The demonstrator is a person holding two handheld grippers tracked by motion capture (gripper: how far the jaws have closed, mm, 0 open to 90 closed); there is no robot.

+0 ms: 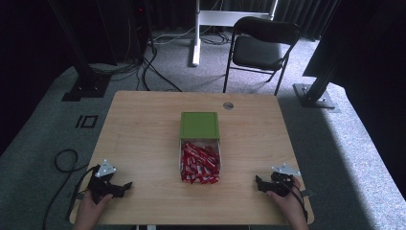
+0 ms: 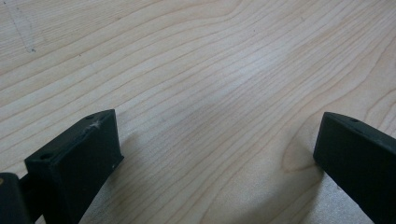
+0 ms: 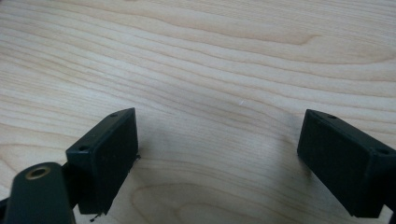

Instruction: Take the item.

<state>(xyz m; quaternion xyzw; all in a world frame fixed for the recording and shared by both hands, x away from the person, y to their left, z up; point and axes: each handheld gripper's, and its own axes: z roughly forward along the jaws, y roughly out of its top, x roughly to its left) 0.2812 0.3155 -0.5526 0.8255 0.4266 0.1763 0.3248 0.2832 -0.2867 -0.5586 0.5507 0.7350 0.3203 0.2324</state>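
A clear box (image 1: 181,163) full of red-wrapped sweets (image 1: 200,164) sits at the middle of the wooden table (image 1: 143,129); its green lid (image 1: 199,125) lies just behind it. My left gripper (image 1: 125,187) rests near the front left corner, held by a hand, jaws wide apart over bare wood (image 2: 219,140). My right gripper (image 1: 258,183) rests near the front right corner, also held by a hand, jaws wide apart with nothing between them (image 3: 219,144). Both point inward toward the box.
A small round grommet (image 1: 228,105) is set near the table's far edge. A black folding chair (image 1: 261,45) stands behind the table. Black frame posts (image 1: 81,72) and cables (image 1: 148,67) stand on the grey carpet.
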